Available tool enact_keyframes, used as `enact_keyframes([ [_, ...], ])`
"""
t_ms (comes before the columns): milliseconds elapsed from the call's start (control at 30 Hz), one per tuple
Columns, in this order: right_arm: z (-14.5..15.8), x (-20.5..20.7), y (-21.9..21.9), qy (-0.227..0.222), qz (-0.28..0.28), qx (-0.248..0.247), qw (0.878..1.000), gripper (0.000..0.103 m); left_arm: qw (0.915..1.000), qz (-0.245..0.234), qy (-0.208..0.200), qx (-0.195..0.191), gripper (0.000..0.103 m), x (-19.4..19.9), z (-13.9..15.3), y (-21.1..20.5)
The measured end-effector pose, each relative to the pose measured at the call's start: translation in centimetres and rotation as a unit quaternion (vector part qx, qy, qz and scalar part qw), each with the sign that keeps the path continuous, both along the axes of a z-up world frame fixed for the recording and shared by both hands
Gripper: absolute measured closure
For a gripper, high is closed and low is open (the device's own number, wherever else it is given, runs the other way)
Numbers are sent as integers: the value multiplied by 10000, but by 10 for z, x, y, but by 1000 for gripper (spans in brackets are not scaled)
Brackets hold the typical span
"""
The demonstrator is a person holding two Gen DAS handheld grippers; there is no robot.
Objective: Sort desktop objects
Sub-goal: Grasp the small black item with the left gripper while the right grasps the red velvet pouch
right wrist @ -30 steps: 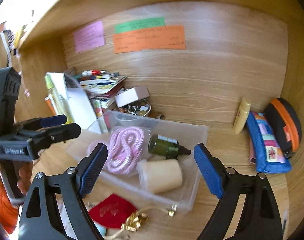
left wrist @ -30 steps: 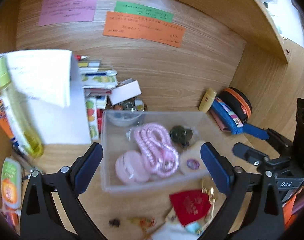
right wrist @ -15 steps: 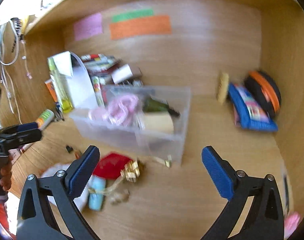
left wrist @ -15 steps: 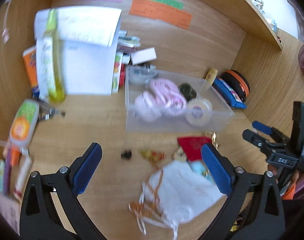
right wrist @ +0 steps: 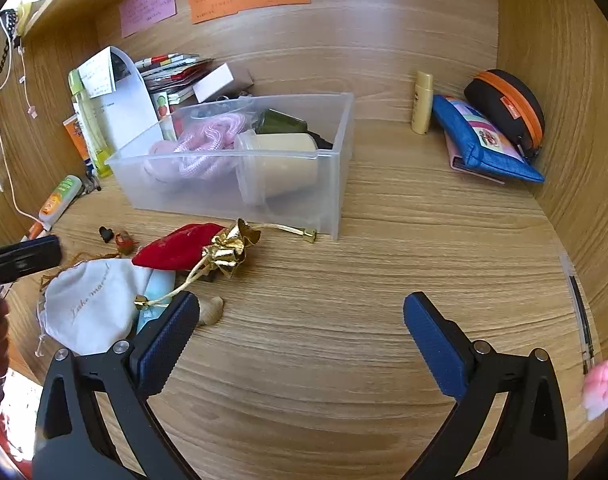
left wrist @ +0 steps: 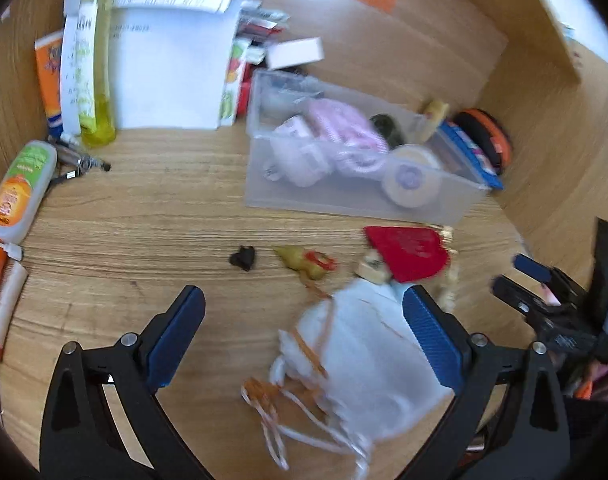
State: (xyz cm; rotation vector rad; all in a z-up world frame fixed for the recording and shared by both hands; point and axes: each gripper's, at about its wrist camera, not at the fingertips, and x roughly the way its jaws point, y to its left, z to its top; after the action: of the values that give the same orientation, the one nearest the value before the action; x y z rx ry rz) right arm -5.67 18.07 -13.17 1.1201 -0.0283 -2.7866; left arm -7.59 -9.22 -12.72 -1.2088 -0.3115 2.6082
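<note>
A clear plastic bin (right wrist: 336, 184) (left wrist: 344, 200) stands mid-desk holding a pink rope (right wrist: 208, 140), a dark green bottle (right wrist: 284, 124) and a cream jar (right wrist: 288, 164). In front of it lie a red velvet pouch (right wrist: 176, 246) (left wrist: 408, 252) with gold trim, a white drawstring bag (right wrist: 92, 304) (left wrist: 364, 352), a small black heart (left wrist: 243, 258) and a small yellow-red trinket (left wrist: 308, 264). My left gripper (left wrist: 304, 312) is open and empty above the white bag. My right gripper (right wrist: 300, 320) is open and empty over bare desk right of the bag.
A paper sheet, yellow bottle (left wrist: 98, 80) and tubes (left wrist: 20, 188) stand at the left. Books and a white box (right wrist: 216, 80) sit behind the bin. A blue pouch (right wrist: 484, 140), black-orange case (right wrist: 508, 104) and yellow tube (right wrist: 422, 102) sit at the right. Wooden walls enclose the desk.
Both grippers have pulled back from the bin toward the desk's front. The white bag and red pouch have come into view near my fingers. Both stay open.
</note>
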Motion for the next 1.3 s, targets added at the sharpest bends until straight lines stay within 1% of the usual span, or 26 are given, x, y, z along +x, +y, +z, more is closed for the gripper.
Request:
enact_keyframes([
  [33, -1, -1, -1, -16, 47, -12, 10000, 1, 10000, 19, -60, 14, 11, -5, -3, -3],
  [67, -2, -2, -3, -39, 70, -24, 10000, 1, 9999, 32, -125, 28, 25, -10, -6, -6],
  [100, -3, -3, -4, -66, 91, -44, 9999, 1, 9997, 34, -220, 53, 34, -17, -9, -9],
  [167, -4, -7, -8, -142, 188, -142, 9996, 1, 9995, 100, -271, 86, 38, -22, -12, -16],
  [233, -5, -11, -13, -162, 305, -218, 9992, 1, 9995, 198, -243, -48, 42, -25, -15, -20],
  [300, -4, -15, -20, -150, 386, -187, 9990, 1, 9994, 156, -223, -217, 53, -26, -16, -21],
  [400, -3, -23, -30, -123, 520, -60, 9986, 1, 9986, 16, -171, -508, 65, -27, -18, -16],
  [467, -2, -30, -38, -157, 637, -5, 9978, 1, 9971, -53, -122, -756, 67, -27, -17, -13],
  [533, -2, -38, -45, -230, 760, 23, 9968, 1, 9957, -91, -104, -918, 67, -28, -18, -12],
  [700, -5, -57, -60, -404, 939, 75, 9947, 2, 9938, -167, -86, -1092, 69, -35, -19, -13],
  [767, -9, -63, -65, -492, 988, 118, 9938, 3, 9925, -147, -39, -1217, 74, -36, -20, -12],
  [833, -13, -68, -69, -587, 1033, 112, 9929, 3, 9925, -212, -25, -1207, 80, -37, -20, -12],
  [933, -18, -70, -72, -661, 1058, 43, 9922, 6, 9924, -232, -21, -1211, 83, -38, -21, -14],
  [967, -20, -71, -73, -707, 1096, 18, 9915, 9, 9922, -225, -21, -1228, 85, -38, -21, -14],
  [1033, -20, -71, -74, -729, 1183, -62, 9903, 15, 9915, -243, -15, -1277, 86, -39, -21, -13],
  [1067, -20, -70, -75, -733, 1228, -74, 9897, 20, 9908, -254, -8, -1332, 87, -39, -21, -12],
  [1100, -20, -70, -75, -725, 1274, -99, 9892, 23, 9902, -261, -3, -1370, 87, -39, -21, -11],
  [1167, -19, -67, -77, -709, 1386, -167, 9877, 38, 9894, -278, 23, -1427, 88, -38, -21, -9],
  [1200, -18, -66, -78, -679, 1390, -159, 9878, 39, 9895, -292, 48, -1412, 89, -37, -20, -9],
  [1267, -16, -63, -78, -562, 1394, -120, 9886, 49, 9892, -274, 96, -1436, 89, -37, -18, -9],
  [1300, -15, -61, -77, -532, 1405, -142, 9885, 52, 9889, -246, 117, -1460, 89, -36, -18, -9],
])
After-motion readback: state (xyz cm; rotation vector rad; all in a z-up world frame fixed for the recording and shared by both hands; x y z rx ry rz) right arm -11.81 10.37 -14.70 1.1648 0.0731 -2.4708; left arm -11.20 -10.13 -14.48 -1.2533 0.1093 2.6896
